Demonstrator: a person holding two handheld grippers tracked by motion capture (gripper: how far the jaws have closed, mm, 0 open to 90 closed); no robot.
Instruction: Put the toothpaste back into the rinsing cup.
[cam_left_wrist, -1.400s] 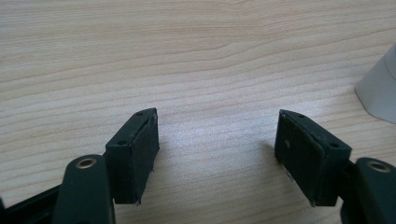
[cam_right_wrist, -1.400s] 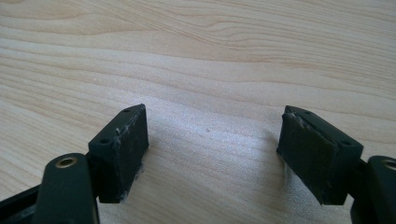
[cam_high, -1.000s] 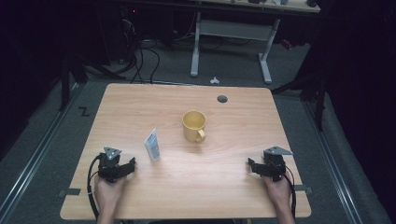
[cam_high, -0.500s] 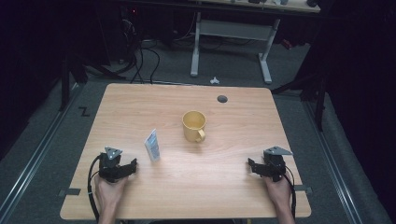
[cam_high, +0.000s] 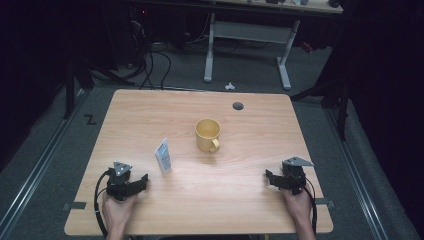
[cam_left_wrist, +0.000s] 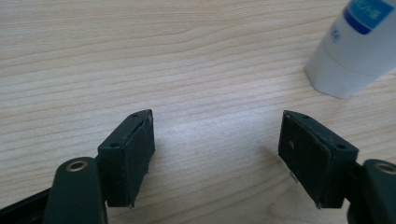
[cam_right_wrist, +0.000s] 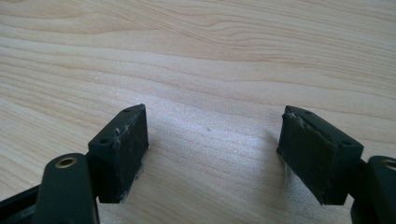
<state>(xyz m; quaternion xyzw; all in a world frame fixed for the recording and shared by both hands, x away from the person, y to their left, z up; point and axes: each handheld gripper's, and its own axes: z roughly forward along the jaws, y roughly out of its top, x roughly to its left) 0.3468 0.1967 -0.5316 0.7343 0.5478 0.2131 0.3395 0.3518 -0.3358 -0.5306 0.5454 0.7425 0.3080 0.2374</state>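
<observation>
Wooden table (cam_high: 240, 210) lies bare around both my tools, each near the front edge. Left gripper (cam_high: 142, 183) rests low, jaws spread with nothing between; they have just been closing slightly. White tube (cam_high: 163, 155) stands upright just ahead and right of it, long axis vertical, untouched. Yellow mug (cam_high: 207, 134) sits further on, handle toward me. Right gripper (cam_high: 269, 178) is spread too, empty, pointing inward.
</observation>
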